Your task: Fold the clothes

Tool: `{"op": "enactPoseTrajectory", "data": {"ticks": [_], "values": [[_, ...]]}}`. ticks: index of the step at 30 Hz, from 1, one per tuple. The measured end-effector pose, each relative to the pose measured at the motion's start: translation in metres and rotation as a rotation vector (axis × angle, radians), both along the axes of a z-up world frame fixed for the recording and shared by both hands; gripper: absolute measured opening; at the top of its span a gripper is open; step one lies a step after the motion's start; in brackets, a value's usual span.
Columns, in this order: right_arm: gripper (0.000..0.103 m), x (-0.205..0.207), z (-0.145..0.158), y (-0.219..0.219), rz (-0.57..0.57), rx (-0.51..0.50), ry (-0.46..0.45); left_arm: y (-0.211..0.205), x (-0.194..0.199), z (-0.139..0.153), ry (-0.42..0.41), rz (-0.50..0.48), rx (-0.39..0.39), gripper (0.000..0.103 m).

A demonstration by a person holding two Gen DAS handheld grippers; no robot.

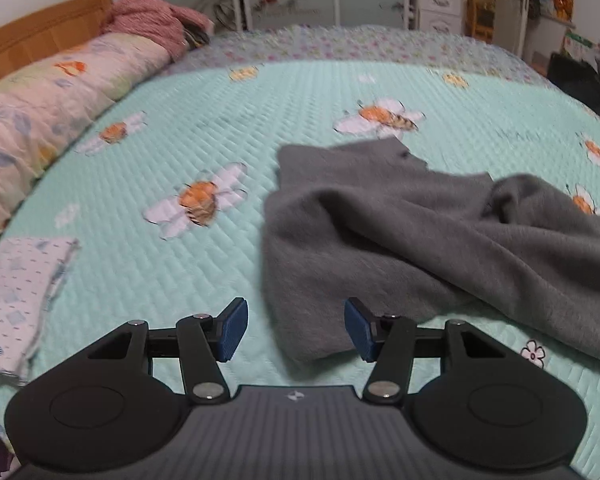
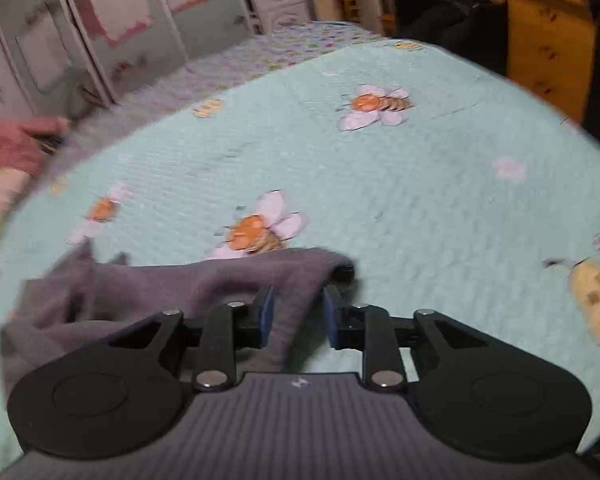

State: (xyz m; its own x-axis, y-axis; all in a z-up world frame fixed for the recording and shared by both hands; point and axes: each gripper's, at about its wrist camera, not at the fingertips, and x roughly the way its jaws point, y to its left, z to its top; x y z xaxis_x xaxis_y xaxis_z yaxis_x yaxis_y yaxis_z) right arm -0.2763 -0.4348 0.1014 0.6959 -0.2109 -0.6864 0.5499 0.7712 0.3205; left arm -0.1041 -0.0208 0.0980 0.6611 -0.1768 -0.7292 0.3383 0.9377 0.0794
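One grey garment (image 1: 420, 240) lies rumpled; left gripper (image 1: 296, 330) fingers spread empty, right gripper (image 2: 298, 316) fingers straddle its fold.

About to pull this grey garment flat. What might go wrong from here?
1. The right hand-held gripper straddles a bunched ridge of the grey garment with a gap showing, so it may slip out.
2. The left hand-held gripper is open beside the hem; a one-sided pull could just drag the crumpled cloth.
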Motion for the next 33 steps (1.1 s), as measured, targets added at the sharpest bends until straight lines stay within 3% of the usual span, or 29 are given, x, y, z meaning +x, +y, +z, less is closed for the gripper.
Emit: {"op": "enactPoseTrajectory", "data": {"ticks": [2,5,9,13,15,19,21,23,24,25,28,30,33], "values": [[0.037,-0.004,-0.007,0.004,0.054,0.056,-0.046,-0.007,0.014,-0.004,0.024,0.002,-0.020,0.060],[0.055,-0.004,-0.017,0.021,0.082,0.083,-0.065,-0.020,0.037,-0.009,0.108,0.026,-0.084,0.071],[0.062,-0.002,-0.032,0.028,0.054,0.059,-0.047,-0.026,0.067,-0.020,0.249,0.127,-0.220,0.072],[0.065,0.004,-0.049,0.021,0.022,0.100,-0.025,-0.032,0.088,-0.032,0.304,0.239,-0.314,0.072],[0.065,0.007,-0.058,0.018,0.006,0.121,-0.014,-0.036,0.095,-0.036,0.324,0.292,-0.345,0.072],[0.065,0.017,-0.073,0.014,-0.002,0.152,0.000,-0.052,0.108,-0.035,0.300,0.317,-0.303,0.071],[0.064,0.024,-0.076,0.017,0.023,0.151,-0.009,-0.063,0.112,-0.036,0.276,0.313,-0.238,0.062],[0.048,0.030,-0.076,0.021,0.043,0.129,0.003,-0.074,0.110,-0.036,0.241,0.282,-0.166,0.050],[0.030,0.033,-0.075,0.023,0.047,0.108,0.019,-0.078,0.107,-0.036,0.224,0.262,-0.129,0.044],[0.026,0.035,-0.073,0.025,0.045,0.081,0.030,-0.081,0.104,-0.036,0.209,0.241,-0.108,0.027],[0.023,0.034,-0.060,0.027,0.060,0.025,-0.002,-0.082,0.092,-0.031,0.171,0.200,-0.100,0.016],[0.022,0.032,-0.036,0.030,0.072,-0.078,-0.050,-0.080,0.082,-0.025,0.154,0.191,-0.095,0.013],[0.021,0.025,0.008,0.018,0.015,-0.189,-0.122,-0.073,0.049,-0.008,0.159,0.101,-0.193,0.011]]}}
